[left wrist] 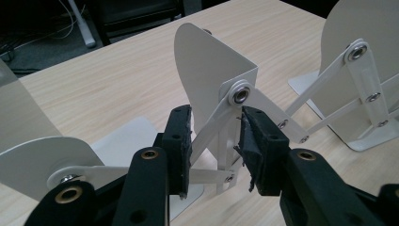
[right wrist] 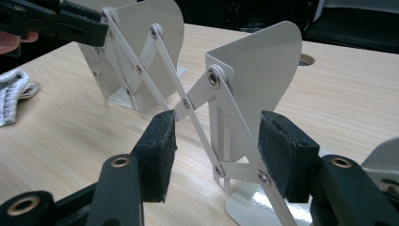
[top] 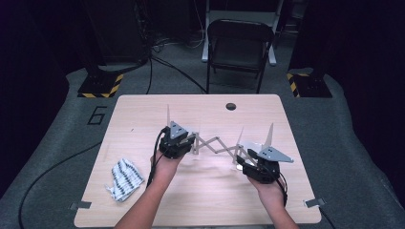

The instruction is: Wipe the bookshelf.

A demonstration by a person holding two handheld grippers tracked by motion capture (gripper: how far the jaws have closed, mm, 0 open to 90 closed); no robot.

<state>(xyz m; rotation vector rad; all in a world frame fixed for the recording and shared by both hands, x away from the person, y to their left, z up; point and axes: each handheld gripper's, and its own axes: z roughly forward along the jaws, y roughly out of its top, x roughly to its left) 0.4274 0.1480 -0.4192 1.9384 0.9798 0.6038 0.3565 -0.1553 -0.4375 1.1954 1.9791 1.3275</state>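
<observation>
A: In the high view, what lies on the table (top: 143, 109)?

B: An expandable white metal book rack (top: 217, 143) stands near the middle of it, its scissor lattice stretched between upright plates. A person's left gripper (top: 184, 140) is at the rack's left end, and the right gripper (top: 246, 164) at its right end, a little nearer. A striped cloth (top: 125, 179) lies at the near left, well apart from the rack. A folding chair (top: 239, 47) stands on the floor beyond the far edge.

A: And the left gripper view?

B: The jaws of the left gripper (left wrist: 217, 146) stand at a middling gap on either side of the rack's end plate (left wrist: 211, 70) and its pivoting lattice arm (left wrist: 214, 127). The left pad looks to touch the arm; the right pad sits just beside the plate's edge. Whether they actually squeeze the metal cannot be told from here. The next plate (left wrist: 367, 28) rises at the right, joined by the lattice.

A: The right gripper view?

B: The right gripper (right wrist: 217, 150) has its jaws fairly wide, one pad on each side of the near plate (right wrist: 259, 70) and its lattice strips (right wrist: 230, 127). A clear gap shows beside the left pad (right wrist: 162, 150); the right pad (right wrist: 282, 155) is just beside the strips, so no firm grip is seen. Farther off, the left gripper (right wrist: 70, 21) is at the rack's far plate (right wrist: 136, 52), and the cloth (right wrist: 11, 94) lies at the left edge.
</observation>
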